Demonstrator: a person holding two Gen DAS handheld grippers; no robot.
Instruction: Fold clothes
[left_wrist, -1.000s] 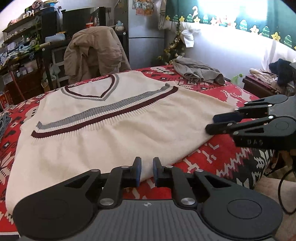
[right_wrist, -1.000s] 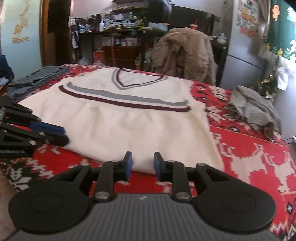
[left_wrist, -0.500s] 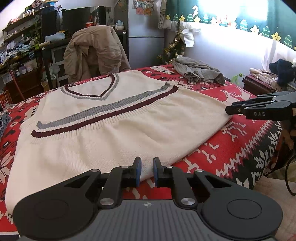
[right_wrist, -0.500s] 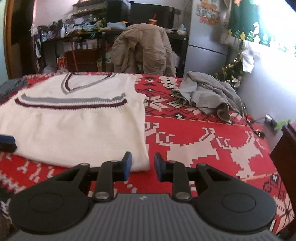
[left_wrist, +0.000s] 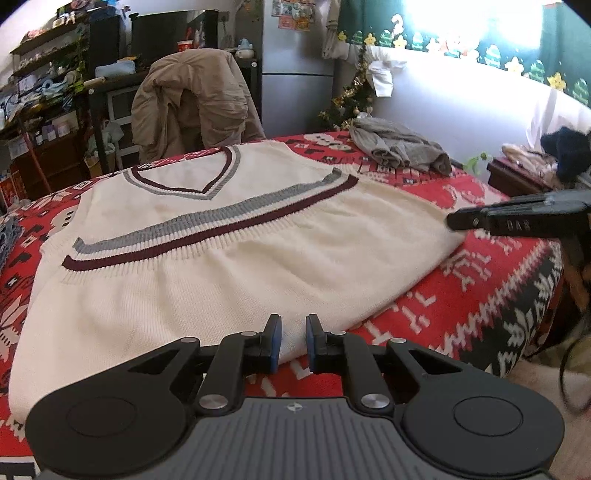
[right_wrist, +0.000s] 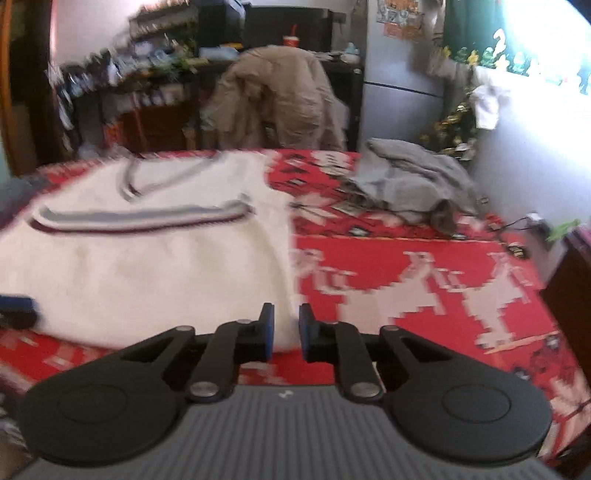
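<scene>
A cream V-neck knit vest (left_wrist: 207, 266) with grey and maroon stripes lies flat on a red patterned bedspread (left_wrist: 461, 295). It also shows in the right wrist view (right_wrist: 147, 266), blurred. My left gripper (left_wrist: 292, 341) hovers at the vest's near hem, jaws narrowly open with nothing between them. My right gripper (right_wrist: 282, 334) sits at the vest's bottom right corner, jaws narrowly open and empty. It shows side-on in the left wrist view (left_wrist: 454, 221), next to the vest's right corner.
A crumpled grey garment (left_wrist: 399, 151) lies at the far right of the bed, also in the right wrist view (right_wrist: 417, 184). A chair draped with a tan jacket (left_wrist: 188, 103) stands behind the bed. A dark wooden side table (left_wrist: 517, 177) stands at the right.
My right gripper has swung rightwards along the hem to the vest's right corner; its view is motion-blurred. My left gripper has stayed at the near hem.
</scene>
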